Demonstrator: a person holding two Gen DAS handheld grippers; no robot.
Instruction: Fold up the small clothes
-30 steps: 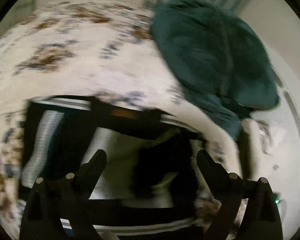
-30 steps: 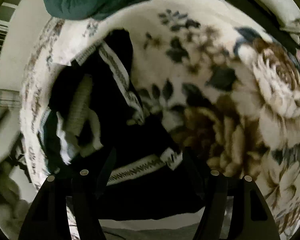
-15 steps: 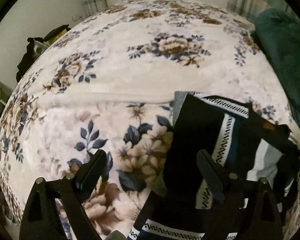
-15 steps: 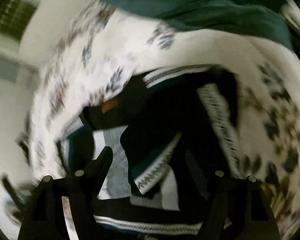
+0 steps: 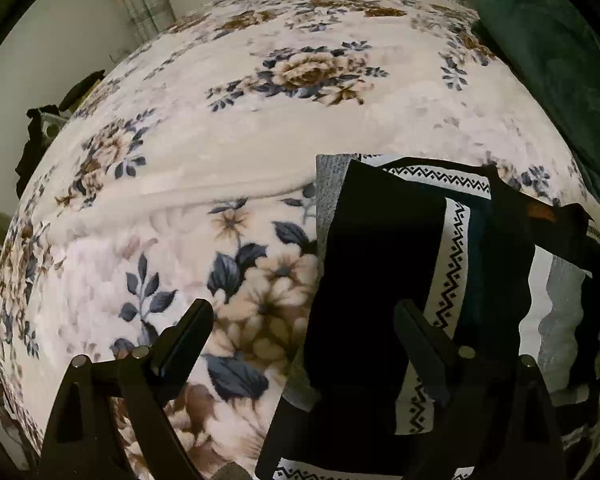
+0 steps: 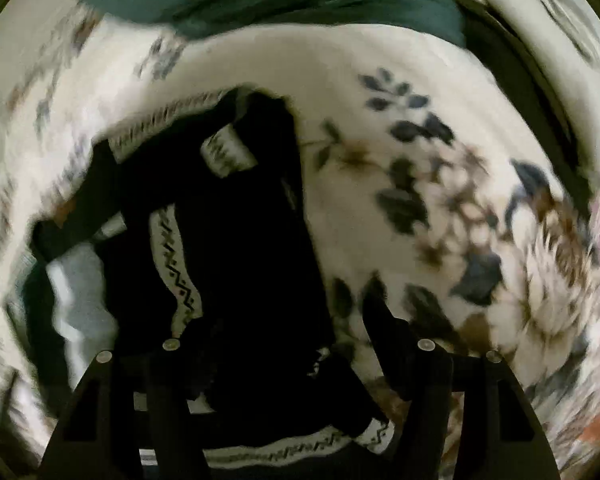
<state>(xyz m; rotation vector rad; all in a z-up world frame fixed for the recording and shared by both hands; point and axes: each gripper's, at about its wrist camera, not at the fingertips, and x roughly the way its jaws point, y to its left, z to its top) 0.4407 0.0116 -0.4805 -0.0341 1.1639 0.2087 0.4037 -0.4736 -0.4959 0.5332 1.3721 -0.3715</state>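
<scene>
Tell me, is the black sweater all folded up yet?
Not yet. A sleeve already lies folded across the black sweater on the flowery blanket. Right now the left gripper hangs open over its edge, and the right gripper is closing above it, gripping nothing visible. Folding the rumpled body remains.

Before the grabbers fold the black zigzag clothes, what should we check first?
1. Left gripper jaws wide apart, nothing pinched: ok.
2. Left gripper lined up on the black garment: only its right finger overlaps the cloth, the left finger is over the floral blanket: not ok.
3. Right gripper jaws closing with black cloth between them; whether the pads press it: cannot tell.
4. Garment spread flat: bunched, with overlapping layers and zigzag bands: not ok.
5. Green blanket apart from the garment: ok.
6. Right view sharp enough to aim: blurred: not ok.
</scene>
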